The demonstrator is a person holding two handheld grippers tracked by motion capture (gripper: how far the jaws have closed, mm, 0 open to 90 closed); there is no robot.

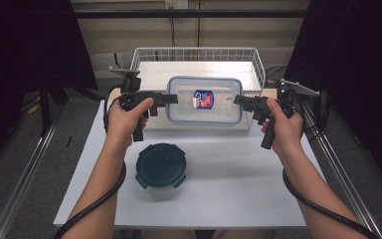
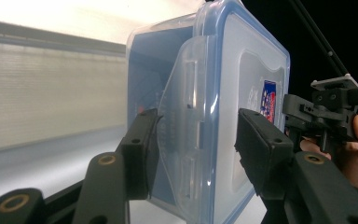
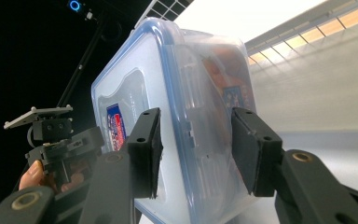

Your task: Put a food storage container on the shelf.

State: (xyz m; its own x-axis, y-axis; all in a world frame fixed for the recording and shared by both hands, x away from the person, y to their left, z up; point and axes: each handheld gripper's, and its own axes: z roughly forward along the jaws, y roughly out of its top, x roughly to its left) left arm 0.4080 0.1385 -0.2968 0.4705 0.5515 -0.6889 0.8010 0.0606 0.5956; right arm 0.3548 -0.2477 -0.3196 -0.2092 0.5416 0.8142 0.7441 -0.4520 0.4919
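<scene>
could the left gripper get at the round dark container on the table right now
Probably not yet. The left gripper is busy at one end of the clear box, with the right gripper at the other. The round container sits uncovered on the table, so the path looks free.

Lab-style recording station, not home. White table (image 1: 229, 199) stands alone on grey carpet floor (image 1: 25, 164), flanked by metal rails (image 1: 27, 167) running along both sides. Black curtains (image 1: 25, 40) hang left and right, closing off space. Beige wall (image 1: 204, 32) behind, with power outlet (image 1: 175, 4) and cables dropping down. White wire basket (image 1: 199, 52) at table's far edge. Small blue light ring (image 3: 74, 5) glows on dark stand in right gripper view.
</scene>
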